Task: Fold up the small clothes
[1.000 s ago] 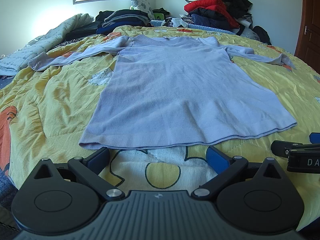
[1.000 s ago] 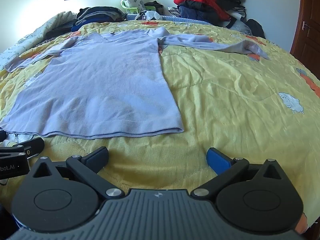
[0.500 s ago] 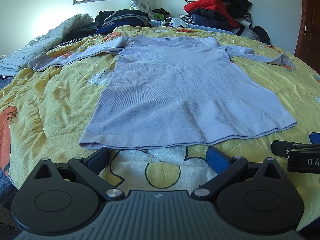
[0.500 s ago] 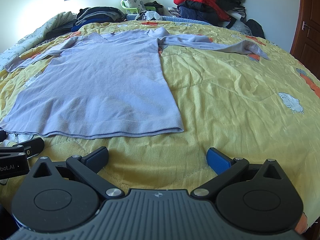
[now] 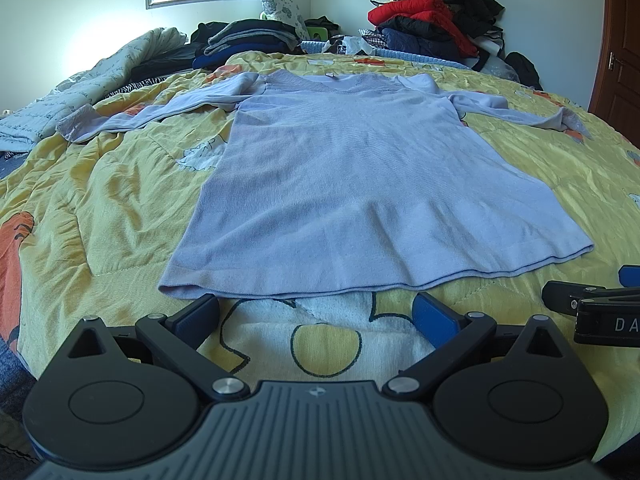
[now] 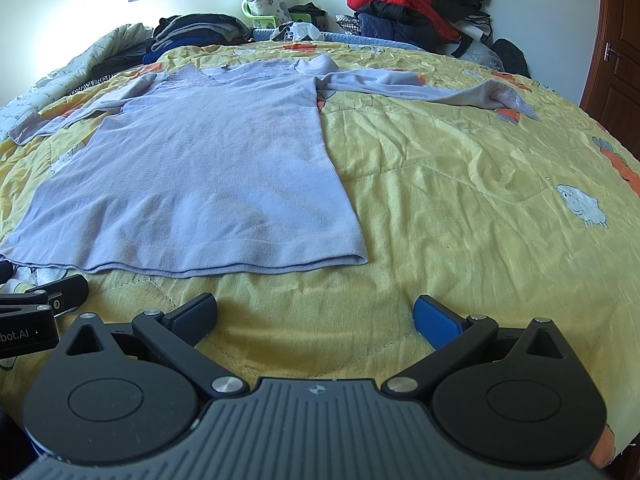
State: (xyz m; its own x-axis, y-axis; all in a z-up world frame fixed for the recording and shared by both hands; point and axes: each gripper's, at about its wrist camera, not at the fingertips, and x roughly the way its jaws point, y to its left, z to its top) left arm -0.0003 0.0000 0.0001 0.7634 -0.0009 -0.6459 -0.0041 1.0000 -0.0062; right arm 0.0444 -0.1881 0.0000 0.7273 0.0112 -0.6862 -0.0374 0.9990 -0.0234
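A light purple long-sleeved top (image 5: 360,184) lies flat on the yellow quilt (image 5: 100,208), hem nearest me, both sleeves spread out sideways; it also shows in the right wrist view (image 6: 208,176). My left gripper (image 5: 316,312) is open and empty, just short of the hem's left half. My right gripper (image 6: 316,312) is open and empty, in front of the hem's right corner, over bare quilt. The right gripper's edge shows in the left wrist view (image 5: 592,312), and the left gripper's edge shows in the right wrist view (image 6: 36,312).
Piles of dark folded clothes (image 5: 248,40) and red and black jackets (image 5: 432,28) sit at the bed's far end. A rumpled pale blanket (image 5: 80,92) lies at the far left. A brown door (image 5: 616,52) stands at the right.
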